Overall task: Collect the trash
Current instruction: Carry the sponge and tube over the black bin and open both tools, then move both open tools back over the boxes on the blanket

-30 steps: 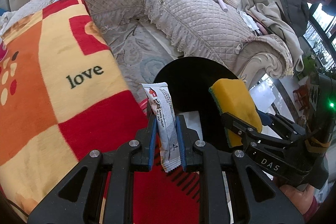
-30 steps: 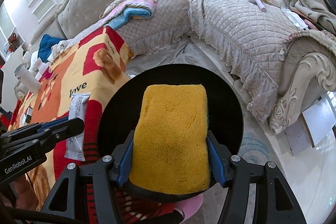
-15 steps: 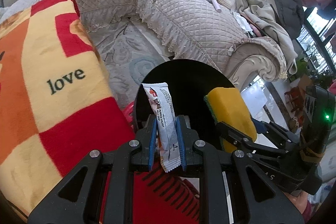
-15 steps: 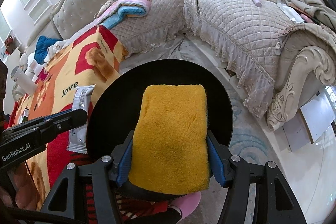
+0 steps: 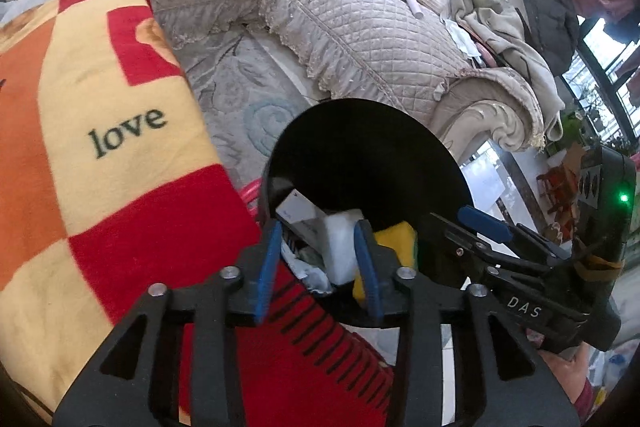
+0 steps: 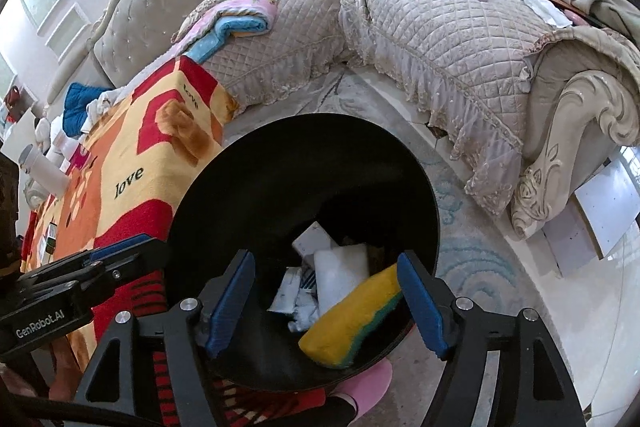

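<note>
Both grippers hang over the mouth of a round black trash bin point(image 6: 248, 187) that stands on the pale patterned carpet point(image 6: 472, 267) beside a bright blanket point(image 5: 120, 131) printed with the word "love". The left gripper point(image 5: 316, 259) has just been opening; its blue-padded fingers point(image 5: 266, 259) now stand a moderate way apart with nothing pinched between them, only the bin's contents showing through the gap. The right gripper point(image 6: 324, 303) has likewise just been opening, and its jaws stand wide, empty. Below them the yellow-and-green sponge point(image 6: 352, 319) lies tilted inside the bin, leaning against the near right wall, its lower end blurred so it may not be at rest. Next to it, deeper in, sit a white foam block point(image 6: 340, 271), a small white carton point(image 6: 312, 239) and some crumpled white wrappers point(image 6: 296, 299); which of these is the snack packet I cannot make out. A pink slipper point(image 6: 372, 387) shows just below the bin's near rim. Behind, a quilted beige sofa point(image 6: 440, 39) curves round the room, with folded pink and blue bedding point(image 6: 236, 15) on one seat.
</note>
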The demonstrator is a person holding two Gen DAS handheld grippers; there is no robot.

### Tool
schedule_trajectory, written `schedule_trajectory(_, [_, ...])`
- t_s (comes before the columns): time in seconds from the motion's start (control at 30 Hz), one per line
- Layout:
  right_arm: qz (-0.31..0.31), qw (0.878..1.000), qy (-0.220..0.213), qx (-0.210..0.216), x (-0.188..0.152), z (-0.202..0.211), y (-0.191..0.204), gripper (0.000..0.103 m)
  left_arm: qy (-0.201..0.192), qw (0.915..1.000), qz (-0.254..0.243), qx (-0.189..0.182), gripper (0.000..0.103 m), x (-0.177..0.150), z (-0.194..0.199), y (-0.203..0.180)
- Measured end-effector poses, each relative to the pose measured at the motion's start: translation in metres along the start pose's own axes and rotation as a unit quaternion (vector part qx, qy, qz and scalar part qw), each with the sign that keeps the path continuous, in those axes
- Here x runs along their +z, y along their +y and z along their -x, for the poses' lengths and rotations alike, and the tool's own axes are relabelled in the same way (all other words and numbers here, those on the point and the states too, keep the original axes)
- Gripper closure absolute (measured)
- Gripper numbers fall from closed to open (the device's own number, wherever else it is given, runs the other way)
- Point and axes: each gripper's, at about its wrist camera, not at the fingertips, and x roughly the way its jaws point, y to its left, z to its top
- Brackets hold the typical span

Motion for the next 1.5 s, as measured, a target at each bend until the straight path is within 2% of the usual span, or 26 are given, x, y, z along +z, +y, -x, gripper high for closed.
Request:
schedule_trajectory(0.4, [0.027,1.0,0.001,0.009,0.0,0.003,0.031,0.03,-0.017,0.998,0.008,0.061,0.066,-0.013,0.021,0.024])
schedule_trajectory(0.73, [0.069,0.997,0.006,0.024,0.0,-0.002,0.078,0.029,-0.034,0.9915,0.044,0.117,0.066,-0.029,0.051,0.07])
schedule_trajectory(1.13, [0.135,0.989,0.016,0.055,-0.008,-0.016,0.162,0.028,-0.056,0.9778,0.105,0.172,0.066,-0.05,0.094,0.14])
schedule_trajectory(1.3, [0.174,0.982,0.027,0.07,-0.016,-0.028,0.207,0.027,-0.061,0.9703,0.12,0.201,0.066,-0.062,0.111,0.168])
schedule_trajectory(1.5, [0.219,0.971,0.043,0.09,-0.028,-0.046,0.262,0.027,-0.066,0.961,0.163,0.214,0.066,-0.079,0.137,0.211])
